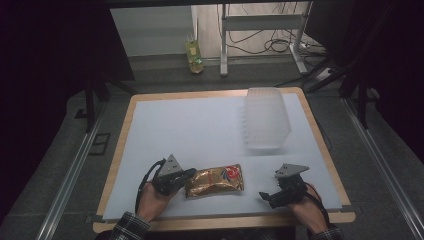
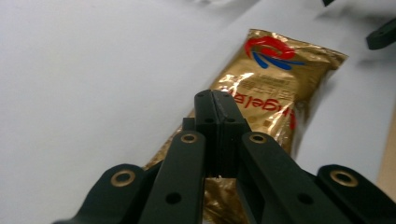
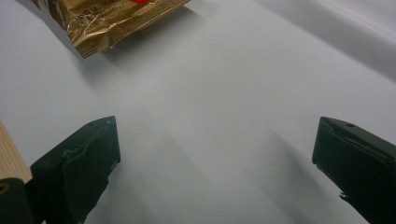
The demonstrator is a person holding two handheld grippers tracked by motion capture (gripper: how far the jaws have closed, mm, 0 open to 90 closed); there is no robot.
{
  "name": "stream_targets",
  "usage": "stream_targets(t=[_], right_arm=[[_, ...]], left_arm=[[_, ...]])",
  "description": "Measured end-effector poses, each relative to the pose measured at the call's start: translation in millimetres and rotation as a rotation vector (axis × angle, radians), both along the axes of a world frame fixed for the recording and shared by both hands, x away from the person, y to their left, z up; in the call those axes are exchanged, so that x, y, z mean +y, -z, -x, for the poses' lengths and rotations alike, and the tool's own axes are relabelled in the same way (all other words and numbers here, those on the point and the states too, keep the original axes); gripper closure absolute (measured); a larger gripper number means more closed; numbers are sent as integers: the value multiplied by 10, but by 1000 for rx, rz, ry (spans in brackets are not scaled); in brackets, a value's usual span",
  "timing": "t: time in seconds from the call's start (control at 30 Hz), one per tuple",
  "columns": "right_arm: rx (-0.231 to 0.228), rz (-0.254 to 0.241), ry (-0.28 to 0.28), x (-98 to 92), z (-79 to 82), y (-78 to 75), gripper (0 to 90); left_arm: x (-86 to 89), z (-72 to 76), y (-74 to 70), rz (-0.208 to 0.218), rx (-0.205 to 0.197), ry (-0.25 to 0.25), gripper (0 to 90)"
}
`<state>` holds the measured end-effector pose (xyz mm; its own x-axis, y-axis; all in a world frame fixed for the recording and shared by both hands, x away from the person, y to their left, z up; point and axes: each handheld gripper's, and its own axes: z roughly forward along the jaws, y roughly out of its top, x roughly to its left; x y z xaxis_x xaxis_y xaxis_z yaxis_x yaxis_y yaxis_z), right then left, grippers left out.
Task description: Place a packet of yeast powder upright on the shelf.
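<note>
My left hand-held gripper [image 1: 189, 174] is pinched shut on the gold packet's [image 1: 215, 180] near end; packet runs lengthwise toward my right hand-held gripper [image 1: 267, 197], jaws apart.

Left gripper [image 2: 215, 100] covering the gold packet's [image 2: 275, 79] near end, packet [image 3: 100, 21] running off the right gripper view's top edge, its lettering blurring, both forearms cropped at the bottom.

Left gripper [image 1: 187, 174], right gripper [image 1: 265, 196]: black jaws, brass-ringed screw holes, grey triangular top plates, black trailing cables. Plaid sleeve [image 1: 131, 227] cuffs at both wrists.
</note>
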<state>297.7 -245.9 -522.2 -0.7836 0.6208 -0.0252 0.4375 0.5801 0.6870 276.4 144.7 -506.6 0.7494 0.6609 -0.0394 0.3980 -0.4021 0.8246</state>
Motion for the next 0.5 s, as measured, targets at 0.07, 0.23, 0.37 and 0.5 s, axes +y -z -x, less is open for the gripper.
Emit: stream_targets(t=[0.07, 0.23, 0.37, 0.5], right_arm=[[0, 3, 0, 3, 1, 1, 13], [1, 8, -3, 15, 7, 3, 14], [0, 12, -6, 15, 9, 1, 14], [3, 13, -6, 19, 10, 4, 15]], left_arm=[[-16, -5, 21, -8, 18, 24, 899], [-28, -6, 90, -36, 58, 43, 899], [21, 16, 175, -50, 93, 35, 899], [89, 13, 243, 2, 135, 28, 900]])
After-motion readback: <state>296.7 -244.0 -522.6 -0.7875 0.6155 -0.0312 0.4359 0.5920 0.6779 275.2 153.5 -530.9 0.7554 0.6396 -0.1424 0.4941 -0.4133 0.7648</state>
